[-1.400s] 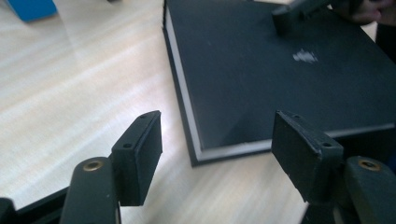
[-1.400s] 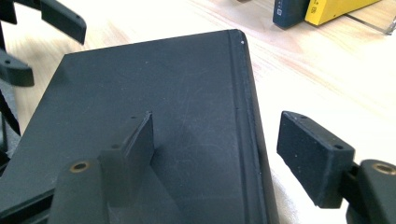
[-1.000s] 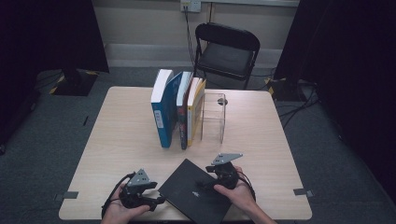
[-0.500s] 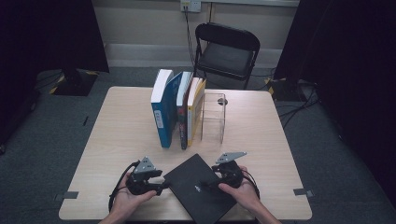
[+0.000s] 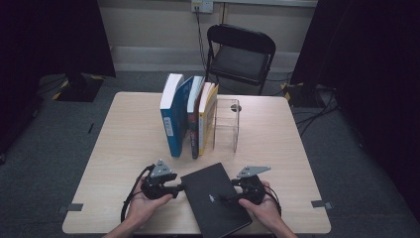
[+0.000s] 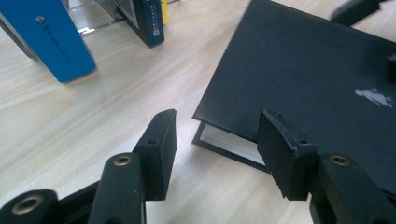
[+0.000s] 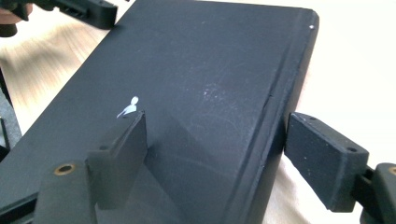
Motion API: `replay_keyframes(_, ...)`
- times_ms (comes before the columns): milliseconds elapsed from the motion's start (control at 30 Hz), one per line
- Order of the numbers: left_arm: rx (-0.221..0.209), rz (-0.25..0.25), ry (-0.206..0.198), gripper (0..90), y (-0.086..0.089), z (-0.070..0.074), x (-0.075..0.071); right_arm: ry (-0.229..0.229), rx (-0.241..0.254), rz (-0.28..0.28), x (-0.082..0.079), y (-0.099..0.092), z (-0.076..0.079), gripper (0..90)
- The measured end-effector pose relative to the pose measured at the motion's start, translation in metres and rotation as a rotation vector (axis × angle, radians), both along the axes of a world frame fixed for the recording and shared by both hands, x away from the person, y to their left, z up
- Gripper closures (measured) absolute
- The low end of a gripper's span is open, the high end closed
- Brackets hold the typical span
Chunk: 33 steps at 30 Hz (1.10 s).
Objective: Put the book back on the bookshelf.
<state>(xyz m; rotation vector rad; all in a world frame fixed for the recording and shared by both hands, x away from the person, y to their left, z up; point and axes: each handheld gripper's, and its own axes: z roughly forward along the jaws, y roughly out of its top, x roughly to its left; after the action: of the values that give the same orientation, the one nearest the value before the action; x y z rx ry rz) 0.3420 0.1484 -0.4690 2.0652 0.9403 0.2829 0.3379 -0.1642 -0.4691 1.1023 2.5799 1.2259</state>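
We have a black hardcover book (image 5: 215,198) lying flat on the wooden table (image 5: 124,139), close to its near edge and in front of the row of upright books (image 5: 188,116). Our left gripper (image 6: 212,140) faces the book's corner; its jaws have just been closing, yet both pads stand clear of the cover, the page edge showing between them. Our right gripper (image 7: 215,149) straddles the book's spine edge, one jaw over the cover, the other just off the side; we cannot tell whether either presses. Bare tabletop lies left of the book. A clear acrylic stand (image 5: 227,124) adjoins the row. The book's near corner is cut off.
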Motion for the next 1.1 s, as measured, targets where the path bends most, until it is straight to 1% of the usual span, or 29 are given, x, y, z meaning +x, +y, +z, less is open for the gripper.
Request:
replay_keyframes(33, -0.004, 0.003, -0.003, 48.7, -0.002, 0.0, 0.004, -0.004, 0.001, -0.006, -0.003, -0.002, 0.0, 21.4)
replay_keyframes(100, -0.013, 0.009, -0.003, 48.8, -0.003, -0.001, 0.005, -0.004, 0.001, -0.01, -0.005, -0.003, 0.0, 21.3)
replay_keyframes(133, -0.016, 0.009, 0.003, 48.9, -0.003, -0.001, 0.007, -0.004, 0.002, -0.01, -0.007, -0.004, 0.0, 21.3)
replay_keyframes(200, -0.042, 0.01, 0.023, 48.2, -0.002, -0.002, 0.01, -0.006, 0.009, -0.009, -0.012, -0.008, -0.001, 21.5)
replay_keyframes(233, -0.052, 0.014, 0.041, 48.4, -0.001, -0.002, 0.01, -0.005, 0.013, -0.01, -0.013, -0.008, -0.001, 21.4)
replay_keyframes(267, -0.052, 0.014, 0.041, 48.7, -0.001, -0.002, 0.01, -0.005, 0.013, -0.01, -0.013, -0.008, -0.001, 21.4)
replay_keyframes(300, -0.077, 0.007, 0.061, 48.2, 0.001, -0.002, 0.008, -0.006, 0.023, -0.011, -0.014, -0.009, -0.002, 21.3)
replay_keyframes(333, -0.077, 0.007, 0.061, 48.1, 0.001, -0.002, 0.008, -0.007, 0.023, -0.008, -0.015, -0.01, -0.002, 21.4)
replay_keyframes(367, -0.117, -0.001, 0.079, 47.8, 0.004, 0.0, 0.001, -0.007, 0.021, -0.004, -0.016, -0.01, -0.002, 21.6)
replay_keyframes(400, -0.117, -0.001, 0.079, 47.6, 0.004, 0.0, 0.001, -0.007, 0.021, -0.004, -0.016, -0.01, -0.002, 21.6)
replay_keyframes(433, -0.13, -0.011, 0.092, 47.6, 0.005, 0.001, -0.004, -0.009, 0.02, -0.001, -0.017, -0.011, -0.002, 21.3)
replay_keyframes(500, -0.148, -0.035, 0.095, 44.9, 0.002, 0.004, -0.017, -0.005, 0.024, 0.003, -0.022, -0.013, -0.002, 20.9)
replay_keyframes(533, -0.148, -0.035, 0.095, 44.1, 0.002, 0.004, -0.017, -0.005, 0.025, 0.003, -0.024, -0.014, -0.003, 20.9)
replay_keyframes(567, -0.157, -0.057, 0.115, 43.7, -0.002, 0.004, -0.02, -0.006, 0.024, 0.004, -0.025, -0.014, -0.003, 20.9)
replay_keyframes(600, -0.147, -0.068, 0.123, 42.7, -0.005, 0.003, -0.02, -0.006, 0.022, 0.002, -0.025, -0.013, -0.002, 20.8)
replay_keyframes(633, -0.147, -0.068, 0.123, 41.9, -0.005, 0.003, -0.02, -0.007, 0.019, 0.0, -0.026, -0.013, -0.002, 20.4)
replay_keyframes(667, -0.135, -0.074, 0.129, 41.9, -0.009, 0.0, -0.02, -0.007, 0.019, 0.0, -0.026, -0.013, -0.002, 20.4)
replay_keyframes(700, -0.125, -0.079, 0.156, 44.4, -0.016, -0.003, -0.019, -0.01, 0.016, -0.003, -0.026, -0.012, -0.002, 20.2)
replay_keyframes(733, -0.125, -0.079, 0.156, 43.0, -0.016, -0.003, -0.019, -0.009, 0.017, -0.001, -0.026, -0.012, -0.002, 20.2)
replay_keyframes(767, -0.095, -0.068, 0.128, 43.4, -0.021, 0.0, -0.02, -0.008, 0.018, -0.001, -0.026, -0.012, -0.002, 20.3)
replay_keyframes(800, -0.095, -0.068, 0.128, 46.2, -0.021, 0.0, -0.02, -0.008, 0.018, -0.001, -0.026, -0.012, -0.002, 20.3)
replay_keyframes(833, -0.087, -0.063, 0.123, 46.2, -0.021, 0.001, -0.019, -0.008, 0.018, 0.0, -0.026, -0.012, -0.002, 20.2)
replay_keyframes(867, -0.094, -0.05, 0.13, 49.1, -0.02, 0.001, -0.017, -0.01, 0.016, -0.003, -0.026, -0.012, -0.002, 20.0)
replay_keyframes(900, -0.087, -0.045, 0.119, 57.2, -0.019, 0.002, -0.014, -0.013, 0.013, 0.0, -0.027, -0.011, -0.002, 19.0)
replay_keyframes(933, -0.087, -0.045, 0.119, 57.2, -0.019, 0.002, -0.014, -0.013, 0.012, 0.004, -0.026, -0.011, -0.002, 18.7)
replay_keyframes(967, -0.088, -0.024, 0.111, 57.1, -0.02, 0.002, -0.012, -0.012, 0.013, 0.0, -0.027, -0.01, -0.002, 18.5)
replay_keyframes(1000, -0.088, -0.024, 0.111, 56.9, -0.02, 0.002, -0.012, -0.014, 0.011, -0.002, -0.027, -0.008, -0.002, 17.6)
replay_keyframes(1033, -0.079, -0.011, 0.104, 56.2, -0.02, 0.002, -0.009, -0.02, 0.002, 0.004, -0.028, -0.005, -0.002, 16.5)
replay_keyframes(1100, -0.082, -0.007, 0.103, 55.7, -0.019, 0.002, -0.006, -0.023, -0.001, 0.006, -0.029, -0.003, -0.002, 16.5)
